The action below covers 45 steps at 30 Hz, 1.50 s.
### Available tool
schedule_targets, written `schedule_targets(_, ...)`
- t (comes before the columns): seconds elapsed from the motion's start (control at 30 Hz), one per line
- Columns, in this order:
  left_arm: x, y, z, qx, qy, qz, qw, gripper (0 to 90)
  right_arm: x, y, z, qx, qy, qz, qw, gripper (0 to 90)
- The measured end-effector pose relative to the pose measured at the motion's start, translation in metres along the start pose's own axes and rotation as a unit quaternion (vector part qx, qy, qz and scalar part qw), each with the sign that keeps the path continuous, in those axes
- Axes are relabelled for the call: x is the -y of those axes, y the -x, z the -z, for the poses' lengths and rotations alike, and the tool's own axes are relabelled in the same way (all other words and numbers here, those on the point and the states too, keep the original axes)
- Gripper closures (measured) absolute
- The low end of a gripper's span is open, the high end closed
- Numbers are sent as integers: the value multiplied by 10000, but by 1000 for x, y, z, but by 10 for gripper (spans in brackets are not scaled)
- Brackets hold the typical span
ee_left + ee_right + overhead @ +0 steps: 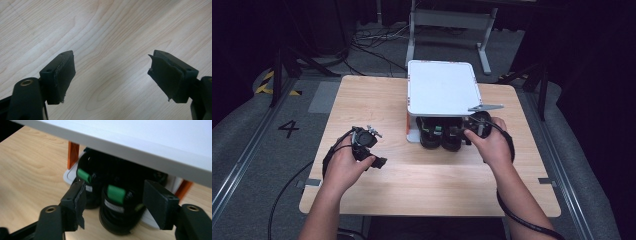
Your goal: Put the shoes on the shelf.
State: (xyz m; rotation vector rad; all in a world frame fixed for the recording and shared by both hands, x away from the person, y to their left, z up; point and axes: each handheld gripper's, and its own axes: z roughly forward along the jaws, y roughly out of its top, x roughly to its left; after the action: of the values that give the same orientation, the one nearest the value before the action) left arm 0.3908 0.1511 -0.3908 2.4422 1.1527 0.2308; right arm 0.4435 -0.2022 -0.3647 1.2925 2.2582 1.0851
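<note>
Two black round rolls with green tabs sit under a white shelf (441,87) on orange posts (73,153). In the high view they are the left roll (430,137) and the right roll (451,140). My right gripper (463,132) reaches in at the shelf's front. In the right gripper view it (115,188) is open, its jaws standing either side of the near roll (117,220) with a gap at each pad. The other roll (87,195) lies behind and to the left. My left gripper (371,152) (111,72) is open over bare wood, with nothing between its pads.
The wooden table (412,185) carries the shelf at its far middle. A white base plate (71,176) lies under the rolls. The shelf's top (150,142) hangs low over the right gripper. Dark floor, cables and a metal stand (447,22) lie beyond the table.
</note>
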Motion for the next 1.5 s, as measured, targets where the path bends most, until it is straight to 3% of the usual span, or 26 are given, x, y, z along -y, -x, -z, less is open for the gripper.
schedule_targets(0.17, -6, 13, -2, -52, 124, -62, 9999, 212, 14, 18, 22, 155, -28, 548, 9984, 282)
schedule_targets(0.23, -7, 18, -2, -67, 189, -116, 9997, 212, 20, 21, 27, 75, 2, 859, 9963, 219)
schedule_targets(0.3, -9, 22, -2, -50, 238, -91, 9997, 212, 28, 23, 33, 104, -113, 738, 9972, 241)
schedule_targets(0.4, -12, 29, -5, -54, 294, -43, 9995, 212, 43, 31, 44, -291, 50, 559, 9980, 258)
schedule_targets(0.5, -14, 34, -7, 55, 246, -137, 9996, 270, 53, 37, 55, -309, 73, 612, 9976, 302)
schedule_targets(0.57, -16, 38, -9, 132, 81, -216, 9996, 342, 59, 40, 65, -520, -110, 627, 9966, 317)
schedule_targets(0.6, -17, 39, -10, 112, 63, -270, 9996, 339, 62, 42, 71, -577, -226, 656, 9959, 302)
schedule_targets(0.67, -19, 42, -12, 129, 91, -274, 9995, 357, 64, 43, 74, -507, -481, 897, 9935, 162)
schedule_targets(0.7, -20, 44, -12, 126, 116, -266, 9995, 369, 66, 43, 74, -460, -580, 999, 9922, 183)
schedule_targets(0.73, -20, 46, -14, 108, 148, -264, 9995, 363, 68, 43, 74, -460, -608, 1040, 9917, 267)
schedule_targets(0.8, -20, 51, -18, 95, 143, -239, 9996, 376, 74, 42, 69, -433, -678, 1007, 9917, 283)
schedule_targets(0.87, -20, 56, -21, 42, 202, -211, 9996, 380, 79, 40, 60, -327, -868, 1119, 9894, 352)
schedule_targets(0.93, -21, 58, -23, -42, 273, -190, 9994, 382, 81, 39, 57, -305, -862, 1144, 9892, 359)
schedule_targets(0.97, -22, 61, -25, -118, 324, -222, 9992, 382, 82, 38, 54, -256, -802, 1144, 9899, 361)
schedule_targets(1.0, -23, 64, -28, -73, 340, -206, 9992, 378, 85, 37, 50, -217, -721, 1241, 9894, 451)
schedule_targets(1.03, -23, 64, -28, -73, 340, -206, 9992, 380, 85, 37, 50, -217, -721, 1241, 9894, 451)
schedule_targets(1.07, -24, 65, -30, -86, 371, -178, 9991, 380, 86, 36, 49, -220, -689, 1173, 9905, 484)
schedule_targets(1.1, -24, 66, -31, -72, 421, -197, 9989, 384, 88, 35, 47, -256, -578, 939, 9936, 483)
schedule_targets(1.17, -25, 68, -35, 7, 458, -147, 9988, 376, 89, 34, 45, -323, -603, 920, 9934, 478)
schedule_targets(1.27, -26, 71, -40, 20, 555, -127, 9984, 380, 92, 31, 41, -387, -345, 840, 9951, 516)
schedule_targets(1.33, -27, 73, -43, 60, 573, -92, 9983, 379, 93, 27, 37, -444, -298, 669, 9963, 526)
schedule_targets(1.4, -29, 77, -46, -63, 639, -87, 9979, 380, 93, 23, 33, -364, -193, 827, 9957, 552)
schedule_targets(1.5, -33, 83, -53, -100, 849, -31, 9963, 388, 95, 16, 29, -298, 5, 811, 9963, 658)
